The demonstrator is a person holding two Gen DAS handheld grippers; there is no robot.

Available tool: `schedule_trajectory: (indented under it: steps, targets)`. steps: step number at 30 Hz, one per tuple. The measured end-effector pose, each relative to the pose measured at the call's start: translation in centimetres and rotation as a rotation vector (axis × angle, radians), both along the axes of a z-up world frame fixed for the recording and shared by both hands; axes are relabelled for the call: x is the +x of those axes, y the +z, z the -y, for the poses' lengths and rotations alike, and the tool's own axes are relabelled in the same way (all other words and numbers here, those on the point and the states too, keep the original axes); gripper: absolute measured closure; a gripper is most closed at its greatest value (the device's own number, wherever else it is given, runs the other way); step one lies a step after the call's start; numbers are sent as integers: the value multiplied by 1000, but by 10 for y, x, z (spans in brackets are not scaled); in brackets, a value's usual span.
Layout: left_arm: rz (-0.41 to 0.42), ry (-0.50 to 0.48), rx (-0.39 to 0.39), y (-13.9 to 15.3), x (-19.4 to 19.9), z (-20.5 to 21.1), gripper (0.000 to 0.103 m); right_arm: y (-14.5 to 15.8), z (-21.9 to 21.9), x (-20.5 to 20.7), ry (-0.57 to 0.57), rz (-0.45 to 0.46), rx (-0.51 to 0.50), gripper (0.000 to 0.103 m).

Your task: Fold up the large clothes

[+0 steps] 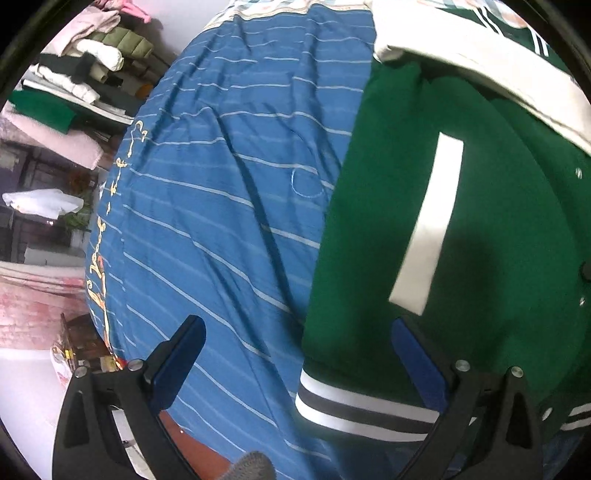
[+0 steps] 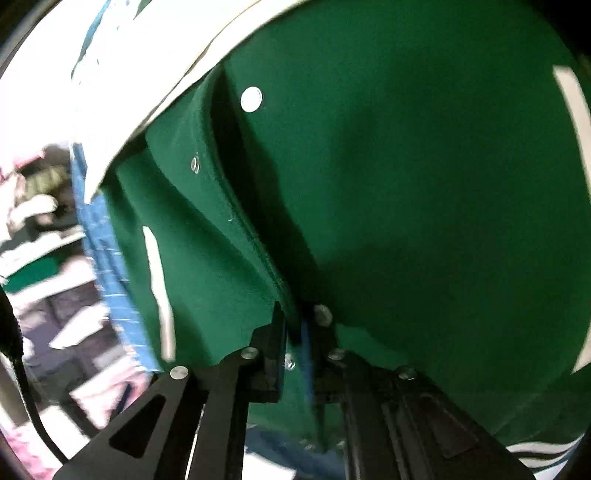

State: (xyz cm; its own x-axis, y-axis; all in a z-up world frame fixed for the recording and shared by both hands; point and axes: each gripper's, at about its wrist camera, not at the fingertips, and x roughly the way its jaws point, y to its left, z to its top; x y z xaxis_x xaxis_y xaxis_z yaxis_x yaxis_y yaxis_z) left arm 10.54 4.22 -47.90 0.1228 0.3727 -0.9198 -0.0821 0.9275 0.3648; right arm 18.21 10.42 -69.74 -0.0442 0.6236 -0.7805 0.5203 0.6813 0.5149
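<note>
A green varsity jacket with white sleeves, a white pocket strip and a striped hem band lies on a blue striped bedsheet. My left gripper is open just above the jacket's hem corner, one finger over the sheet, the other over the green cloth. In the right wrist view my right gripper is shut on the jacket's front snap edge, lifting the green panel, which fills the view.
Shelves with stacked folded clothes stand left of the bed. A white plastic bag and clutter sit on the floor by the bed's edge. A plaid pillow or cover lies at the bed's far end.
</note>
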Motion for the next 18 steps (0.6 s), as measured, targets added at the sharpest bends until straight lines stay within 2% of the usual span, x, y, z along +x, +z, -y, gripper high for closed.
schedule_trajectory:
  steps: [4, 7, 9, 10, 12, 14, 16, 17, 18]
  targets:
    - [-27, -24, 7, -22, -8, 6, 0, -1, 14, -31, 17, 3, 81, 88]
    - [-90, -78, 36, -62, -11, 14, 0, -27, 7, -54, 73, -66, 133, 88]
    - [-57, -85, 37, -70, -12, 15, 0, -40, -1, -65, 62, -80, 115, 95]
    - [-42, -81, 34, -70, -12, 15, 0, -41, -6, -65, 35, -78, 93, 95]
    - [-28, -91, 34, -70, -12, 15, 0, -30, -16, -62, 52, -64, 22, 95]
    - [-23, -97, 12, -71, -11, 12, 0, -4, -27, -57, 151, -4, -71, 95]
    - [-41, -72, -17, -69, -7, 8, 0, 12, -39, -54, 188, 11, -94, 91]
    - [-53, -58, -25, -68, -5, 7, 0, 20, -34, -57, 186, 21, -106, 90]
    - [-63, -43, -24, -65, -5, 6, 0, 33, -23, -61, 178, 47, -130, 85]
